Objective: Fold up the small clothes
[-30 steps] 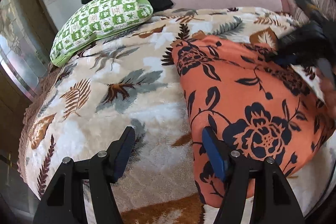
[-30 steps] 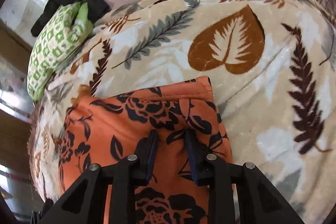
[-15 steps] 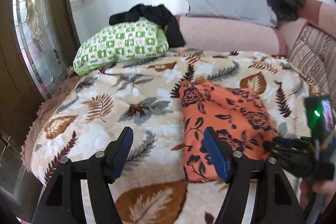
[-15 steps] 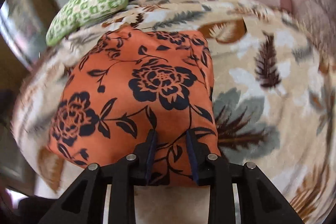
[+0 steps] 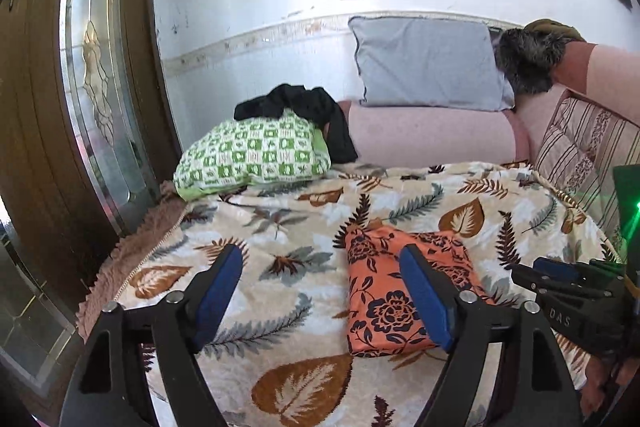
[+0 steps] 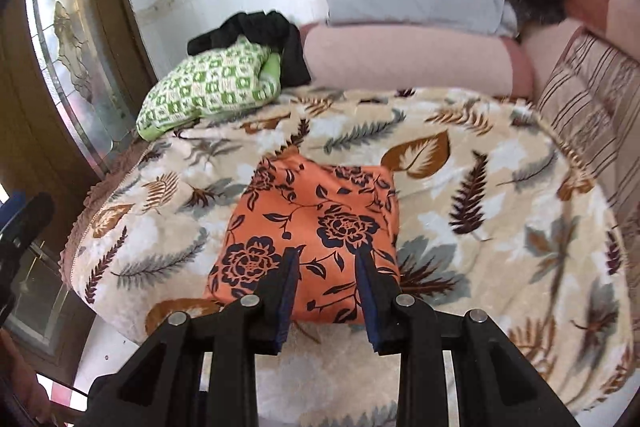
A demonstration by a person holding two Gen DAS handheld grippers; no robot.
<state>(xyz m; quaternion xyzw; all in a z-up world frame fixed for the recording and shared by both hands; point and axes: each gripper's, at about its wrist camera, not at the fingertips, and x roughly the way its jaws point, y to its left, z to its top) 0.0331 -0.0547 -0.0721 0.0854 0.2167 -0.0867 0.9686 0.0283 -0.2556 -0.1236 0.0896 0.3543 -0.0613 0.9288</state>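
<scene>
An orange garment with dark blue flowers (image 5: 384, 287) lies folded into a rectangle on the leaf-patterned blanket (image 5: 280, 239); it also shows in the right wrist view (image 6: 316, 227). My left gripper (image 5: 320, 291) is open and empty, held above and short of the bed. My right gripper (image 6: 326, 291) is open with a narrower gap, empty, raised above the garment's near edge. The right gripper also shows at the right of the left wrist view (image 5: 560, 275).
A green checked pillow (image 5: 256, 155) with a black garment (image 5: 304, 107) on it lies at the back left. A grey pillow (image 5: 428, 63) and pink bolster (image 5: 432, 139) line the wall. A striped cushion (image 5: 580, 147) is at right, a glass door (image 5: 100, 107) at left.
Both grippers have pulled back and up from the bed. The right gripper, earlier down on the garment, is off it. The garment lies folded and still.
</scene>
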